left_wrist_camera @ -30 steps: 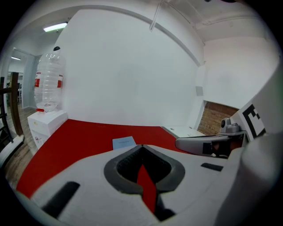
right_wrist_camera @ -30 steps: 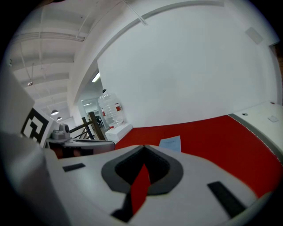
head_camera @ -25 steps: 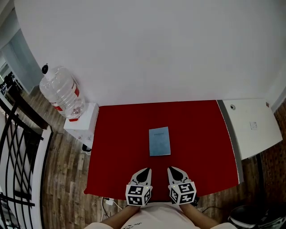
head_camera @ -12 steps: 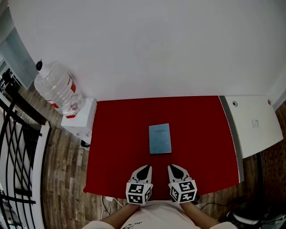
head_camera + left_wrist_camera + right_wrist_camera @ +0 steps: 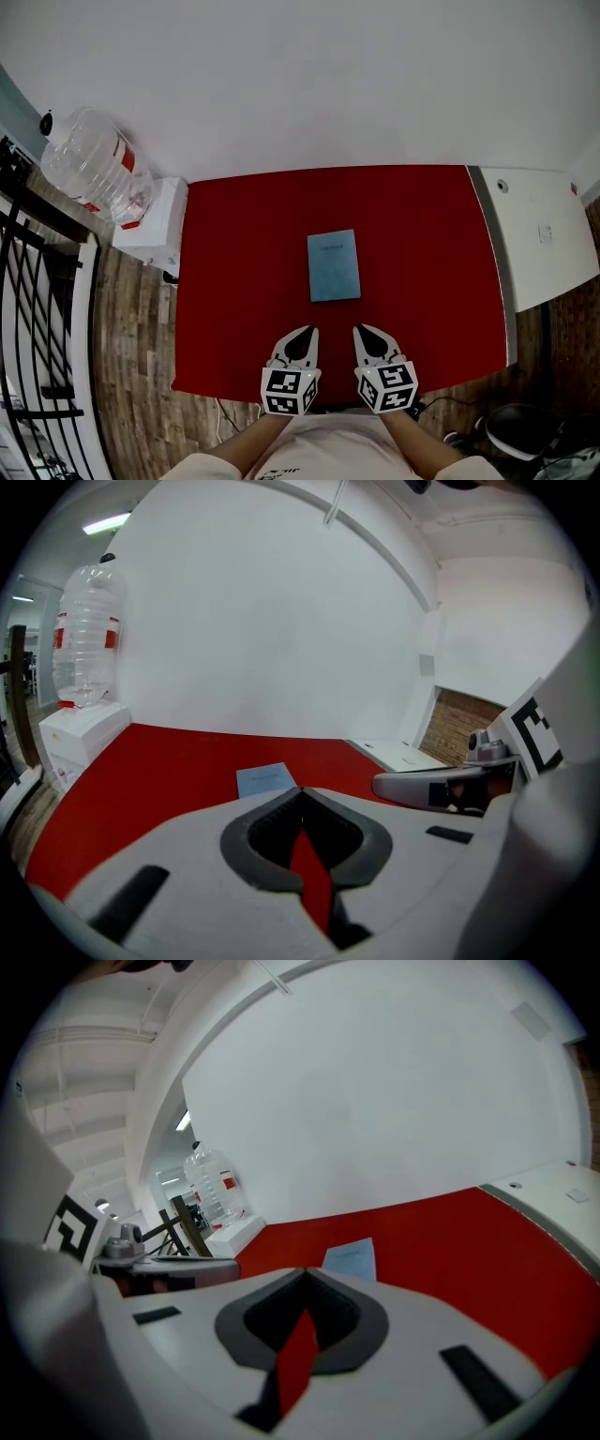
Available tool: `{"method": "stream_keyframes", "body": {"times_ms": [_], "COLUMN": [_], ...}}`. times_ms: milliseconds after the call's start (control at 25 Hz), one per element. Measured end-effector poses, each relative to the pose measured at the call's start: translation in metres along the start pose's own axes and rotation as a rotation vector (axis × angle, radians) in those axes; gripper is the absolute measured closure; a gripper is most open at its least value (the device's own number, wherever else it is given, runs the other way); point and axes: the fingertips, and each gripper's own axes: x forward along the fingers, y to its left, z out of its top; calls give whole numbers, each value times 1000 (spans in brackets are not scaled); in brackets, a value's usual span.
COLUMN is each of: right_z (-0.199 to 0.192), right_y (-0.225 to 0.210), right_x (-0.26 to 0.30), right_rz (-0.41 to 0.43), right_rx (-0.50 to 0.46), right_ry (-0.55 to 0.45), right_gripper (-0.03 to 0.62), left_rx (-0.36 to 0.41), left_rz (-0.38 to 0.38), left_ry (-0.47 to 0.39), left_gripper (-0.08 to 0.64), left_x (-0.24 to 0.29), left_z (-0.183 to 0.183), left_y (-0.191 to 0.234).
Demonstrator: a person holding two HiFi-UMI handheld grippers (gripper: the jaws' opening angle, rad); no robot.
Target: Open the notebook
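Note:
A thin light-blue notebook [image 5: 334, 265] lies closed and flat on the red tablecloth [image 5: 234, 281], near the table's middle. My left gripper [image 5: 305, 331] and right gripper [image 5: 361, 329] hover side by side over the front edge, a short way before the notebook. Each is shut with nothing in it and points at the book. In the left gripper view the tips [image 5: 300, 790] meet, with the notebook [image 5: 266, 779] just beyond and the right gripper [image 5: 427, 787] alongside. From the right gripper view the closed tips [image 5: 305, 1271] line up below the notebook [image 5: 352, 1258].
A big clear water bottle [image 5: 89, 169] sits upside down on a white stand [image 5: 150, 234] off the table's left side. A white side table [image 5: 544, 244] adjoins the right edge. A black railing [image 5: 37, 309] runs along the far left, and a white wall stands behind.
Both grippers have eased forward and down a little, still side by side and shut. The head view has shifted, so the table sits higher in frame. The notebook has not moved.

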Motion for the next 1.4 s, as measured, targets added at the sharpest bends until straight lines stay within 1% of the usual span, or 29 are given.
{"method": "stream_keyframes", "body": {"times_ms": [160,400,640,840,1080,1160,1240,1400], "right_z": [-5,-12,-28,-47,-61,-65,-69,-79], "right_y": [-14,-37,-58,-71,-85,-92,-99,-109], "right_x": [14,40,69,90,113,120,128,142], "right_rz": [-16,-62,-97,-108,-125,-137,-148,-149], "right_rx": [18,42,63,95,104,106,119,169], "right_ry": [16,22,54,89,116,129,148,201], "right_gripper": [586,588,586,586,581,521,494,460], "left_rx": [-2,0,-6,-4,-10,-11,-10,-25], "left_rz": [-2,-11,-19,-19,-24,-30,-35,-34], "left_ry": [15,38,66,88,114,119,127,144], "left_gripper": [554,554,554,554,554,554,554,554], "left_x": [14,39,62,82,102,108,111,112], "left_z": [-4,-16,-35,-49,-61,-64,-67,-72], "left_y": [7,17,29,42,53,53,55,59]}}
